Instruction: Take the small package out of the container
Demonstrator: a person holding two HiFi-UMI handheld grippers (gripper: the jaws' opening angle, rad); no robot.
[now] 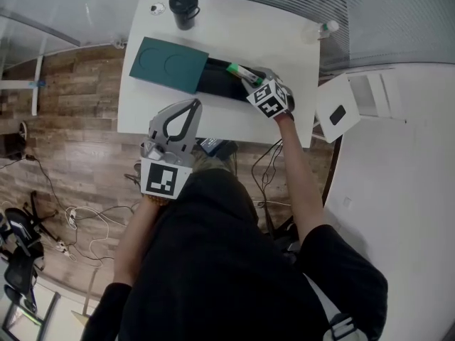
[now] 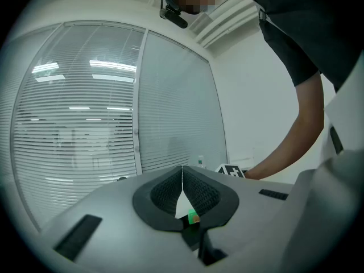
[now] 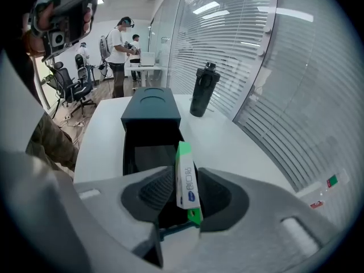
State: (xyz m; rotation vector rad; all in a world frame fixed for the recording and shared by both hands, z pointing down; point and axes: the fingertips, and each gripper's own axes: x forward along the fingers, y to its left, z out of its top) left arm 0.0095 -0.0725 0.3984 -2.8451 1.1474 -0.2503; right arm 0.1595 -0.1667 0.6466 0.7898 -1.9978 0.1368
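Standing on its narrow edge between the two jaws of the right gripper (image 3: 185,170), the small package (image 3: 186,183) is green and white with a blue oval mark on its face. The jaws are parted around it. The package leans toward the right-hand pad, and a dark gap shows beside the left-hand one, so the pads do not look pressed on it. It sits over the near end of the open black container (image 3: 127,152); whether its lower end rests inside cannot be told.

From the head view, the right gripper (image 1: 249,78) reaches down over the right end of the container (image 1: 217,85), with the package (image 1: 239,69) at its tips. A dark green cover (image 1: 169,64) with two round impressions lies against the container's left end. Both sit on the white table (image 1: 277,41). A black bottle (image 1: 183,7) stands upright near the table's far edge, well apart from the container.

The left gripper (image 1: 193,105) is held off the table's near edge, over the wooden floor (image 1: 64,141). In its own view the left gripper (image 2: 182,175) has its jaws together at the tips, with nothing between them
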